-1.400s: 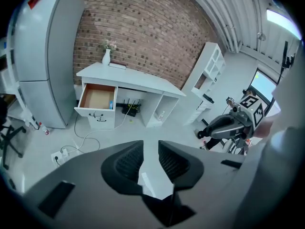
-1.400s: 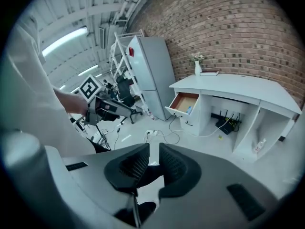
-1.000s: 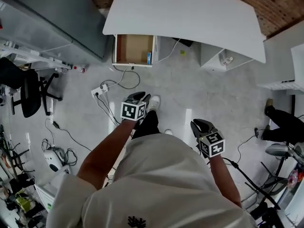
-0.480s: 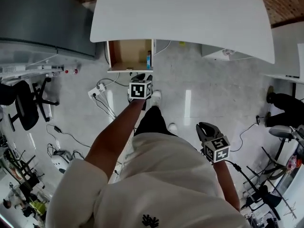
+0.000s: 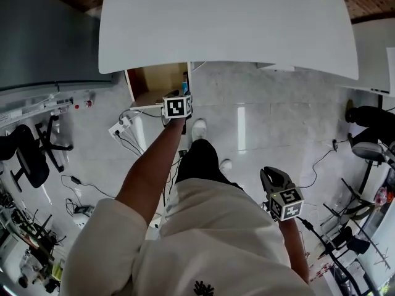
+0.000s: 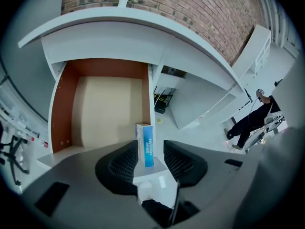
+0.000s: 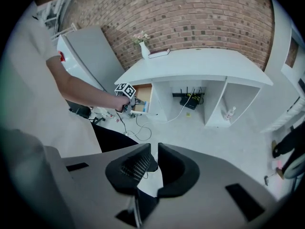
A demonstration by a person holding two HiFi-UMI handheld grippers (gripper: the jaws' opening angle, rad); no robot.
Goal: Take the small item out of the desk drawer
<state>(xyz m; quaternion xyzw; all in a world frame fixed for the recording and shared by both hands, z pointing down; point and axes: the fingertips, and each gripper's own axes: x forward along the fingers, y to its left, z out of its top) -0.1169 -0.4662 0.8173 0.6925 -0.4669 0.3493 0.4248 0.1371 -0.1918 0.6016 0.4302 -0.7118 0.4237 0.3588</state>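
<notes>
Now the left tongs [image 6: 150, 152] are at the open drawer [image 6: 105, 113] under the white worktop [image 5: 228, 23]. Their jaws are opening, and the small blue-and-white box [image 6: 145, 144] stands upright between them at the drawer's front right corner, not yet pressed. It looks best to centre the pads on its flat sides, close gently, then lift straight up clear of the drawer wall. The right tongs [image 7: 153, 149] hang empty, jaws narrowly apart.
</notes>
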